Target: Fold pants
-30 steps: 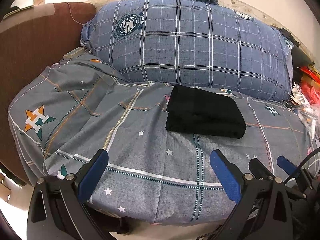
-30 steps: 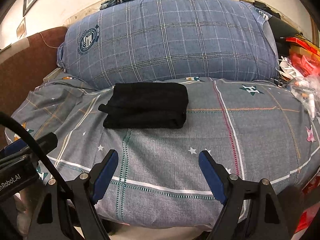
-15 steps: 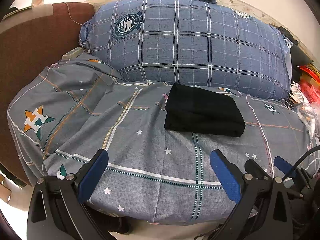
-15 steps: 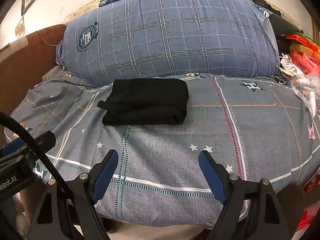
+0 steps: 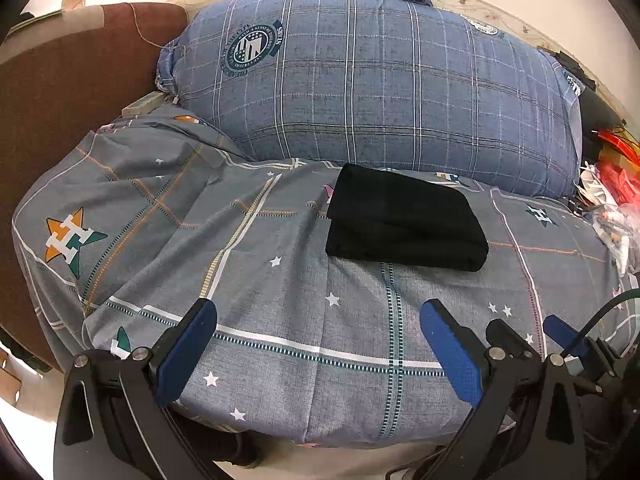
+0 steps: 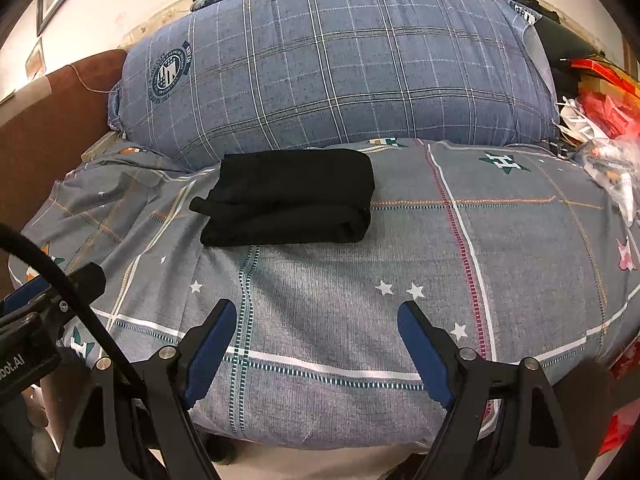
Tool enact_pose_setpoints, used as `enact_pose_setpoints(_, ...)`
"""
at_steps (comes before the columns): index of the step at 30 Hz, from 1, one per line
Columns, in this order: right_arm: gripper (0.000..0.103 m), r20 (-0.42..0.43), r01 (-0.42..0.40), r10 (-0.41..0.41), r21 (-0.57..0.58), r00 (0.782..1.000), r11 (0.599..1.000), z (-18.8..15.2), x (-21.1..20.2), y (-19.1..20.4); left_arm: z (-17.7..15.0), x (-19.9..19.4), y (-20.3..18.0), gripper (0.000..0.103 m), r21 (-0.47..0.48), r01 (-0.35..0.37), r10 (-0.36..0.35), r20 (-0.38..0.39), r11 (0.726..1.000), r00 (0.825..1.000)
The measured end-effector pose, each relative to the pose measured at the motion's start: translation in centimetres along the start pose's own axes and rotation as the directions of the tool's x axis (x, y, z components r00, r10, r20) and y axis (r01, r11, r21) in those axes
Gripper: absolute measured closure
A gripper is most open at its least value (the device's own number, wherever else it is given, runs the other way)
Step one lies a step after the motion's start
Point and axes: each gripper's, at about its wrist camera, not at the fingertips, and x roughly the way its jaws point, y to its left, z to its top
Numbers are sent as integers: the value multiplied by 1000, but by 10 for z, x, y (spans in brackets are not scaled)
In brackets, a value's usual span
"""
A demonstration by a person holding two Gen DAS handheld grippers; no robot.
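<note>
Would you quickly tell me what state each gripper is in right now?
Left gripper: open, holding nothing.
Right gripper: open, holding nothing.

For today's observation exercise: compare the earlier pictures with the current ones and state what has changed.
Nothing visibly changed. The folded black pants lie in the same place on the grey sheet, and the left gripper and right gripper hang open and empty as before.

My left hand-held gripper (image 5: 318, 346) gapes empty over the bed (image 5: 280, 320); black pants (image 5: 404, 220) lie folded beyond, untouched.
</note>
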Motion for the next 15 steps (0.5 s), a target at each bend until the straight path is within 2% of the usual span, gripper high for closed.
enact_pose_setpoints(15, 16, -36, -2, 3, 6, 999, 1000, -3, 13, -3, -4, 10, 2, 2, -6, 6, -6, -27, 1000, 1000)
